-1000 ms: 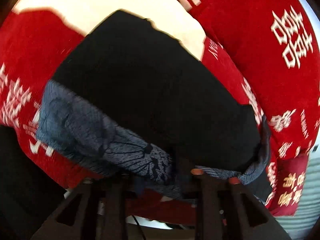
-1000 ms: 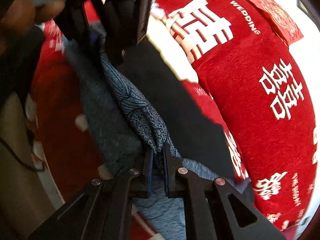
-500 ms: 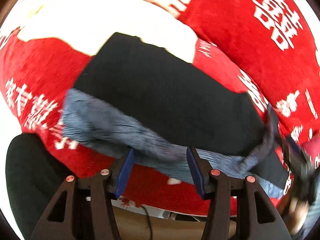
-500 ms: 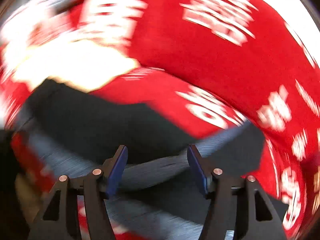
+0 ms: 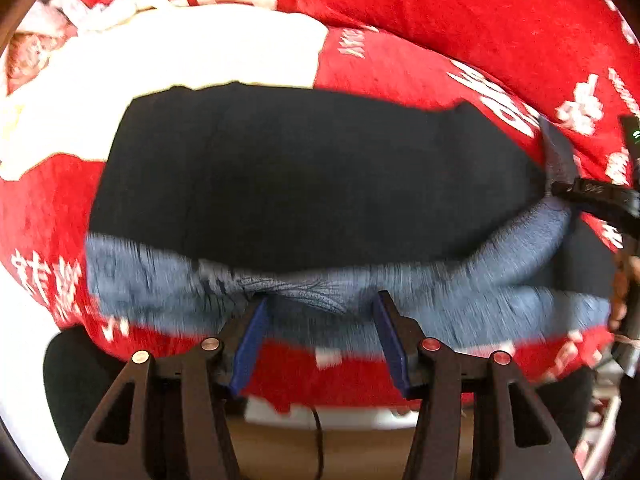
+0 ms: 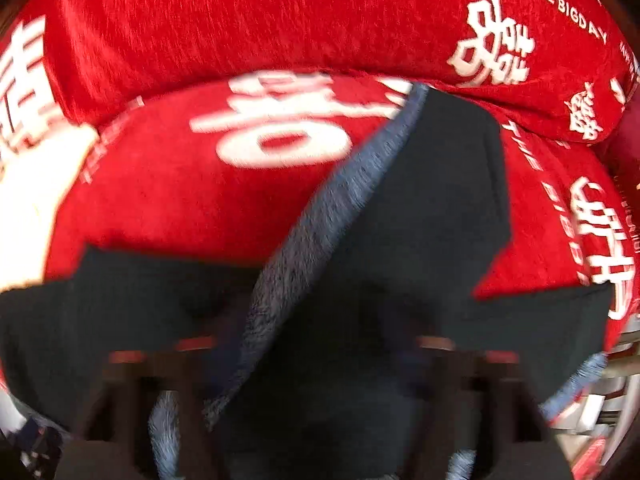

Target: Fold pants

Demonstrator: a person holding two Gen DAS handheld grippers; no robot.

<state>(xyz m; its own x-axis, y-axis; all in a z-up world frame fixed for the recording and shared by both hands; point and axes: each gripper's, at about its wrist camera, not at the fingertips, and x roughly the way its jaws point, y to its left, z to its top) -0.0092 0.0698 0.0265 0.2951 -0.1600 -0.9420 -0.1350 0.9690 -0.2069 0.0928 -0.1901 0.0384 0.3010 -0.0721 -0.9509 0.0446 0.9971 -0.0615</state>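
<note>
The pants (image 5: 312, 184) lie folded across a red cushion (image 5: 400, 76), black outside with a blue-grey patterned inner side (image 5: 460, 304) along the near edge. My left gripper (image 5: 322, 298) hovers open just above that near edge, and nothing is pinched between its blue pads (image 5: 250, 344). My right gripper (image 5: 592, 196) is at the pants' right end, where the cloth rises to a point. In the right wrist view the right gripper (image 6: 316, 312) is blurred. Its jaws are closing but still apart, with a blue-grey fold edge (image 6: 320, 216) and black cloth between the fingers.
A red back cushion (image 6: 280, 20) with white characters stands behind the seat cushion. A white patch (image 5: 180, 64) covers the far left. A dark round seat (image 5: 76, 384) and a cable (image 5: 318, 436) lie below the cushion's front edge. A person's hand (image 5: 622, 280) shows at the right.
Both grippers let go of the blue-grey edge and opened. The left one drew back a little. The right one swung along the pants to their right end and rolled.
</note>
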